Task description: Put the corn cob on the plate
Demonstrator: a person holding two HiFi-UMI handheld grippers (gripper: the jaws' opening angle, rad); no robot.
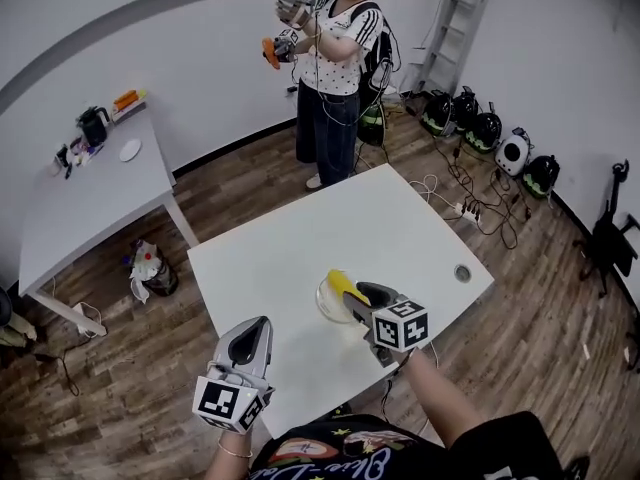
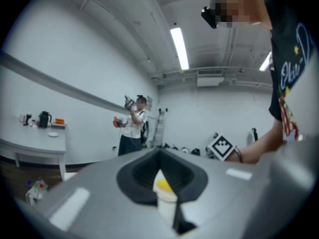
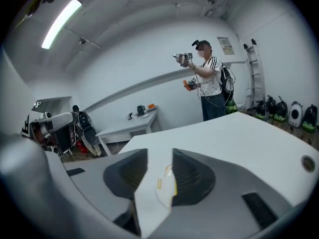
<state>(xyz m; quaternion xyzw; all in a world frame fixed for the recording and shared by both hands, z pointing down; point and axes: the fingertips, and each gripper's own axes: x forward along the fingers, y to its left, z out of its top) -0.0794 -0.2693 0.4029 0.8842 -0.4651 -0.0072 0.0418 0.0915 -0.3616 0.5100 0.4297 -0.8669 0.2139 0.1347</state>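
Since the corn cob (image 1: pixel 343 285) already lies on the plate (image 1: pixel 324 308) just beneath its tips, the right gripper (image 1: pixel 362 296) hangs with jaws wide apart and empty, while the left gripper (image 1: pixel 252 333), closed on nothing, waits well aside, apparently unneeded.

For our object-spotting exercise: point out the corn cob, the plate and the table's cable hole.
corn cob (image 1: pixel 343 284), head view, its yellow middle.
plate (image 1: pixel 322 308), head view, its left rim.
cable hole (image 1: pixel 462 272), head view, its centre.
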